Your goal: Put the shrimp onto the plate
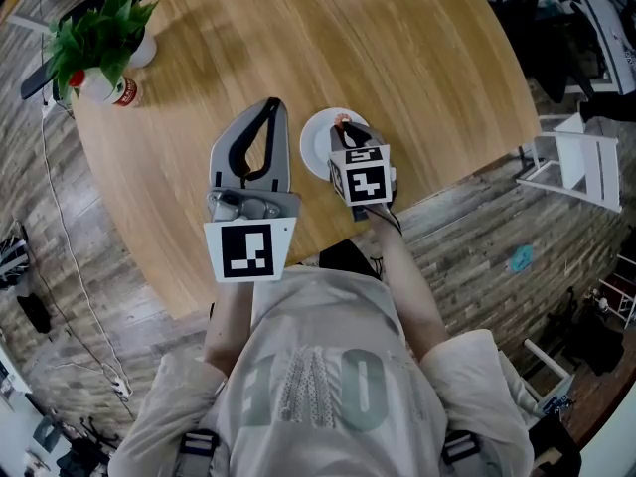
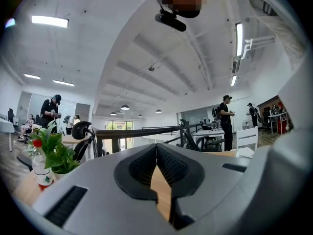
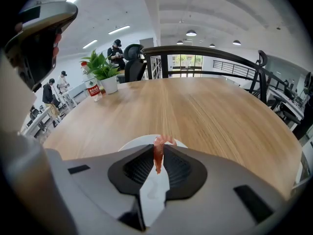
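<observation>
On the round wooden table [image 1: 417,58], near the edge closest to the person, sits a white plate [image 1: 312,143]; the right gripper [image 1: 344,127] is directly over it, its jaws drawn narrow and pinching the shrimp [image 3: 158,155] between the pads; in the right gripper view the reddish shrimp stands on end in the grip, its upper end curling out past the jaw tips, with the plate's rim [image 3: 131,144] showing just behind; whether the shrimp touches the plate I cannot tell. Just beside the plate, on the person's left, the left gripper [image 1: 270,109] hovers above bare wood; its jaws meet at the tips with nothing between them [image 2: 156,148]. At the far left edge stand a potted plant [image 1: 99,30] and a red-labelled bottle [image 1: 125,91], well apart from the plate.
</observation>
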A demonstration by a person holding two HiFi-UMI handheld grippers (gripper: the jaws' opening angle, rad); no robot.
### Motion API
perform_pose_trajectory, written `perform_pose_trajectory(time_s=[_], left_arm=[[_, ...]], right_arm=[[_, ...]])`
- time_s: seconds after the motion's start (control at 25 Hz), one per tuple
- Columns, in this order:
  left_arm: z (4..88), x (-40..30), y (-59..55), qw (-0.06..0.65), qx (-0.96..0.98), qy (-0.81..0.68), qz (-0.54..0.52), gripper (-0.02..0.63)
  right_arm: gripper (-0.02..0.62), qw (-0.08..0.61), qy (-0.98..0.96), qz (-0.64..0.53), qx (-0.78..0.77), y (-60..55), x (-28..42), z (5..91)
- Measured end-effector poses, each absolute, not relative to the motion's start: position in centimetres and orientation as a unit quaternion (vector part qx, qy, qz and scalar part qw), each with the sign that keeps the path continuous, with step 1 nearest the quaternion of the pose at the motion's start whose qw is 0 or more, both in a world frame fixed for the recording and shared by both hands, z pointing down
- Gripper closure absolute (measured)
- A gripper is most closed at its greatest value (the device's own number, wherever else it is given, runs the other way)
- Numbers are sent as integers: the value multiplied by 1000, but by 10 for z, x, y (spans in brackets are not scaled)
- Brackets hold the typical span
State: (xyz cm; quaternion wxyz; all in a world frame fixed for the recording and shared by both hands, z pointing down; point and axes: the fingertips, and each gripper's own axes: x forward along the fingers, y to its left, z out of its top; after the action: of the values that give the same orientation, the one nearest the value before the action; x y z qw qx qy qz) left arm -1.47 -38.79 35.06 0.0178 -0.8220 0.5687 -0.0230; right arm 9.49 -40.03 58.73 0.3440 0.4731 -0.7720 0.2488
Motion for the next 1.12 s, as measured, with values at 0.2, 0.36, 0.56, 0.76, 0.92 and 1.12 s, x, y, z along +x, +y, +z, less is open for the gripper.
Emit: perform_pose_trajectory(time_s=[0.2, 0.36, 0.56, 0.76, 0.92, 1.12], left_arm=[[351, -12, -388, 18, -824, 566, -26, 597], [351, -10, -388, 23, -827, 561, -30, 597], [351, -10, -389, 27, -831, 555, -31, 597], [348, -9, -390, 27, -831, 555, -25, 597], [346, -4, -389, 30, -834, 551, -23, 597], [341, -2, -386, 35, -834, 550, -17, 597]], right_arm=[[528, 354, -765, 267, 468, -399, 97, 594], [526, 362, -764, 262, 466, -398, 98, 596], [526, 370, -767, 253, 459, -396, 96, 599], [457, 374, -775, 262, 437, -392, 88, 600], [459, 379, -778, 240, 440, -391, 89, 589], [460, 352, -784, 221, 460, -401, 91, 559]])
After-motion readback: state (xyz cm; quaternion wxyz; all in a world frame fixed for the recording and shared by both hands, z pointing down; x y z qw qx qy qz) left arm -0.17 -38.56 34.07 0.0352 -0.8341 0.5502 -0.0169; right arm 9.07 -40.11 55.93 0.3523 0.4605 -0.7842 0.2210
